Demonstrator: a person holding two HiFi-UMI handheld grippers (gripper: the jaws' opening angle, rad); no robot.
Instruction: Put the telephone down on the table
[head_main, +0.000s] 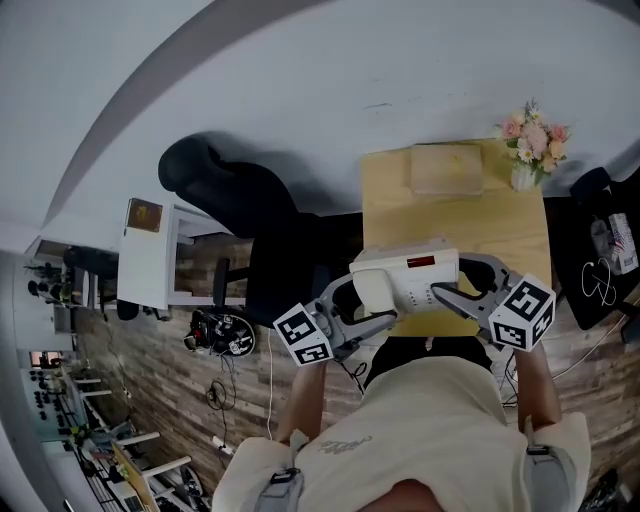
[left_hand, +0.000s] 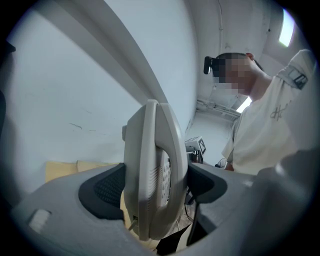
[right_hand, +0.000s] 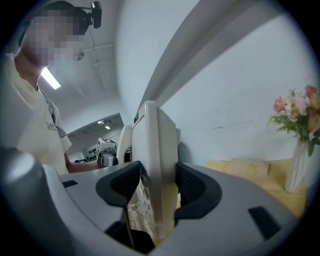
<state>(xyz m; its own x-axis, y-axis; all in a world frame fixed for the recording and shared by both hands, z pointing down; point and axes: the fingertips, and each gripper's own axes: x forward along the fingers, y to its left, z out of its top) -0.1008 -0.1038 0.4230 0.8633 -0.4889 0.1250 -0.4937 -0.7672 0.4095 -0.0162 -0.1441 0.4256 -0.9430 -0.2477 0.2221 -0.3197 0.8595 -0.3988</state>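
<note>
The left gripper (left_hand: 156, 186) is clamped on one end of the telephone (head_main: 405, 283), pads tight on both faces. The right gripper (right_hand: 157, 187) pinches the far end the same way. The phone's long axis runs from claw to claw. The yellow table (head_main: 455, 225) lies below and just ahead of both, neither nearer, so I'd reckon both lower together.
</note>
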